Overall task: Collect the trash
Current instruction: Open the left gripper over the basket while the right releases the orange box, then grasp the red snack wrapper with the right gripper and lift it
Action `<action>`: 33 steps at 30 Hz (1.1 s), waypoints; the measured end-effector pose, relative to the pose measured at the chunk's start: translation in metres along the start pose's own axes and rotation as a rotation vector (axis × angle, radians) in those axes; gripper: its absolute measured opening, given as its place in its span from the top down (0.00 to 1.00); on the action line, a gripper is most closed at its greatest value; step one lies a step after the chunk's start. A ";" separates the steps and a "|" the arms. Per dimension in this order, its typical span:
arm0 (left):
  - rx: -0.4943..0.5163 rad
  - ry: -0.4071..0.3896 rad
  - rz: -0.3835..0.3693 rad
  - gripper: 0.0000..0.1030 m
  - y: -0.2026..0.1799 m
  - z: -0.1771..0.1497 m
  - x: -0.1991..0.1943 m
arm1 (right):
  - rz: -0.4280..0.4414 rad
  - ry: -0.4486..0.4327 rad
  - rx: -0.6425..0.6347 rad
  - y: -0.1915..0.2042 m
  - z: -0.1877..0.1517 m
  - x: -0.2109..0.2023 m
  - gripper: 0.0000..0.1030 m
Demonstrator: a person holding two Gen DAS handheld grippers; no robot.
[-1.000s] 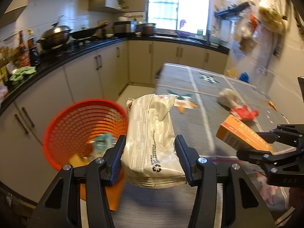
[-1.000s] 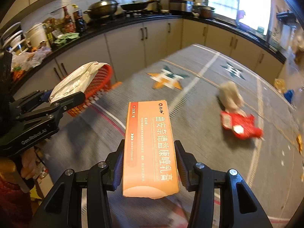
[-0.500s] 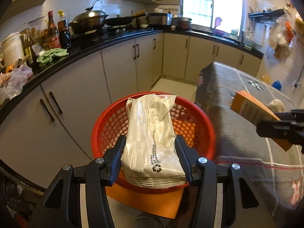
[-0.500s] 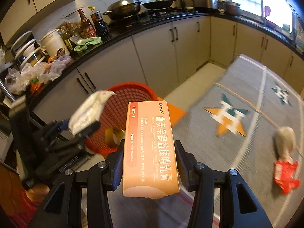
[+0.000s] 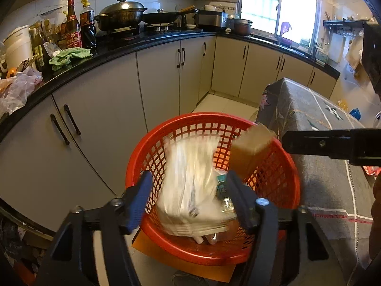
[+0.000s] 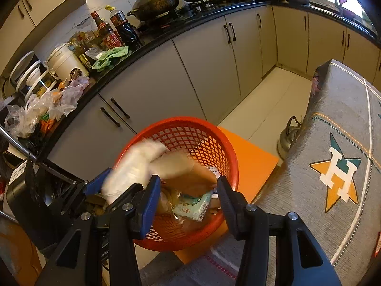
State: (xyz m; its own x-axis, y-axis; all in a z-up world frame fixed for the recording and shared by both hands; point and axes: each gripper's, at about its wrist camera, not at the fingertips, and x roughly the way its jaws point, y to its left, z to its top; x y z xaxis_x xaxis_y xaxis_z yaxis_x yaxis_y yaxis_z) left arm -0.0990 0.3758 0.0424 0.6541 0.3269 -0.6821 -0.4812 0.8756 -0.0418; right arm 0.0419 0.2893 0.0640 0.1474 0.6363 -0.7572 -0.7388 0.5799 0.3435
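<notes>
A red mesh basket (image 5: pixel 281 152) stands on an orange stool below both grippers; it also shows in the right wrist view (image 6: pixel 226 152). My left gripper (image 5: pixel 189 200) is open over it, and a blurred white plastic packet (image 5: pixel 190 181) is falling between its fingers into the basket. My right gripper (image 6: pixel 188 197) is open too; the blurred orange box (image 6: pixel 195 176) drops into the basket, also seen in the left wrist view (image 5: pixel 252 147). A teal tissue pack (image 6: pixel 193 206) lies inside.
The grey-clothed table (image 6: pixel 333 143) stands right of the basket. Grey cabinets (image 5: pixel 154 81) under a black counter with bottles, pots and bags run behind. A metal kettle (image 6: pixel 289 135) sits on the floor by the table. The orange stool (image 6: pixel 252 164) sticks out under the basket.
Both grippers moved over the basket and opened. The white packet and the orange box left the fingers and are falling into the basket.
</notes>
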 end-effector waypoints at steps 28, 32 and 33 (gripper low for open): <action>0.245 -0.033 -0.240 0.34 -0.178 -0.032 -0.063 | -0.234 -0.222 0.539 -0.194 -0.179 -0.219 0.41; 0.303 -0.031 -0.271 0.34 -0.208 -0.038 -0.067 | -0.255 -0.265 0.709 -0.239 -0.189 -0.235 0.39; 0.312 -0.030 -0.274 0.34 -0.212 -0.039 -0.068 | -0.254 -0.271 0.742 -0.249 -0.189 -0.235 0.39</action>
State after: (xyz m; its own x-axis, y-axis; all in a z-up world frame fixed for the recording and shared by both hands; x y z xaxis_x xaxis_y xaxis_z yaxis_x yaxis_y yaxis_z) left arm -0.0641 0.1536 0.0689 0.7526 0.0729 -0.6544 -0.0899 0.9959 0.0076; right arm 0.0669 -0.1003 0.0518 0.4745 0.4865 -0.7336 -0.0499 0.8469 0.5293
